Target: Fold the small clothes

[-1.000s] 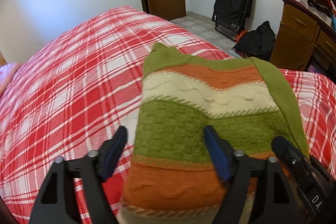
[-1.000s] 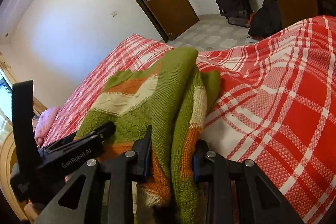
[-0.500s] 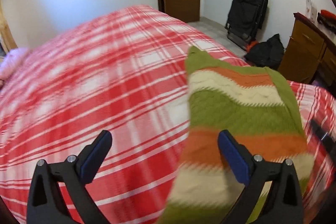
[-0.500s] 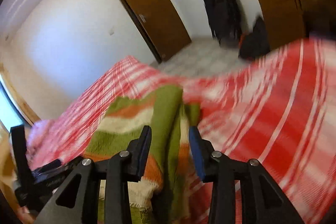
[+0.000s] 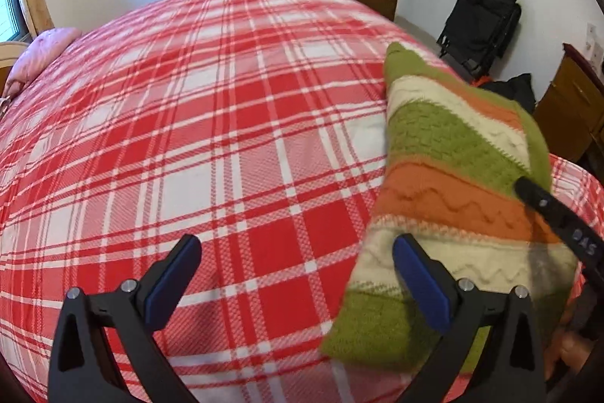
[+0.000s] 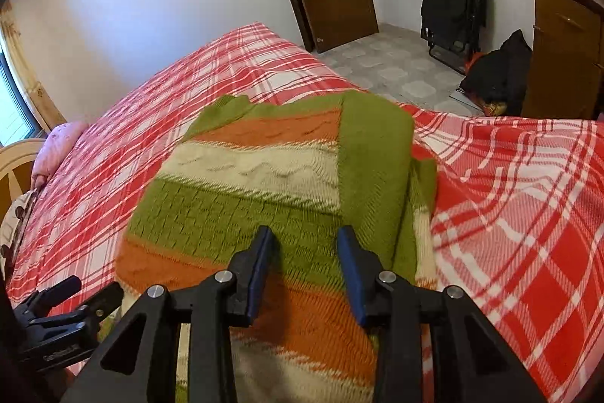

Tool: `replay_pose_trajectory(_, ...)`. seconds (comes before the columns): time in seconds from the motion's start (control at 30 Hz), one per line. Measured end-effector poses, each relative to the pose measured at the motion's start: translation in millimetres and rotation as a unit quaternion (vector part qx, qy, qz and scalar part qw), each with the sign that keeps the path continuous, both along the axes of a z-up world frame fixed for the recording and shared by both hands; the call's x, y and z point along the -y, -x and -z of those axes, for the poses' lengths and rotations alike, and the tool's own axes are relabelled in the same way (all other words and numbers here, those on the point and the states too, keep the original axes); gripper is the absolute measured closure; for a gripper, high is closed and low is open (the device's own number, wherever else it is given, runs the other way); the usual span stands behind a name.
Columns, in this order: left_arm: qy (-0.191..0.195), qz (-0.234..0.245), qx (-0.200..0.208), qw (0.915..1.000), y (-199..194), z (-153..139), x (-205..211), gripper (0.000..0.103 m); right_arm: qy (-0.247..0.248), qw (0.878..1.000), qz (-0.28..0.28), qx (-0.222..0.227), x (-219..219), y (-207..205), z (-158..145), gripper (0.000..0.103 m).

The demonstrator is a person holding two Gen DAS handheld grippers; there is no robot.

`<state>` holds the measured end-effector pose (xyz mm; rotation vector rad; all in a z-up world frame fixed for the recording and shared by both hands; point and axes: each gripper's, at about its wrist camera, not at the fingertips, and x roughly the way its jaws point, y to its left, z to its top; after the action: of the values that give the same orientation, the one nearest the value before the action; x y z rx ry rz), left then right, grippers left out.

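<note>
In the left wrist view, the left gripper (image 5: 296, 272) stands spread as wide as it goes, with nothing between its fingers but bare plaid bedspread (image 5: 226, 138). The striped knit sweater (image 5: 453, 184) lies to this gripper's right: its near edge begins about at the right blue pad (image 5: 421, 284) and the cloth runs on behind and beyond it. The sweater's long axis runs away from the gripper, from its green hem close by to a green corner far up the bed, leaning a little leftward at the far end. A black finger of the right gripper (image 5: 555, 218) reaches over the sweater's right side.

In the right wrist view, the right gripper (image 6: 304, 252) hovers directly over the sweater (image 6: 256, 191), its jaws set narrow and parted, the knit showing between and beneath the pads; whether they touch the cloth I cannot tell, but they do not pinch it. The sweater stretches straight ahead from this gripper, with a folded green flap lying ahead and to its right. The left gripper (image 6: 71, 304) sits low on the left, beside the sweater's near-left corner.

The right hand looks much the nearer to the garment; the left would have to move rightward to reach its edge.
</note>
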<state>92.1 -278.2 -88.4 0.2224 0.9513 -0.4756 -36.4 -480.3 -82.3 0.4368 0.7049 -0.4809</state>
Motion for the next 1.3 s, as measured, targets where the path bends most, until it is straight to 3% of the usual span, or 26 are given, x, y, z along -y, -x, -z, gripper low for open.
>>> replay_pose_trajectory(0.2,-0.02,-0.007,0.022,0.9995,-3,6,17,0.0,0.051,0.999,0.006,-0.003,-2,-19,7,0.066)
replay_pose_trajectory(0.43,-0.038,0.003,0.048,0.9981,6,-2,14,0.0,0.065,0.998,0.013,0.008,-14,-1,1,0.064)
replay_pose_trajectory(0.5,-0.044,0.008,0.058,0.9973,14,-6,9,0.0,0.067,0.997,0.022,0.011,-28,11,-4,0.06)
replay_pose_trajectory(0.63,-0.038,0.015,0.063,0.9972,26,-9,-6,0.0,0.107,0.993,0.024,0.038,-72,47,-17,0.039)
replay_pose_trajectory(0.7,-0.028,0.014,0.065,0.9974,34,-12,-14,0.0,0.115,0.992,0.027,0.044,-89,64,-19,0.036)
replay_pose_trajectory(0.9,-0.022,0.032,0.102,0.9941,67,-21,-36,0.0,0.069,0.997,0.034,0.028,-107,102,-14,0.035)
replay_pose_trajectory(1.3,-0.018,0.058,0.13,0.9896,121,-29,-67,0.0,0.067,0.996,0.046,0.021,-145,165,-22,0.035)
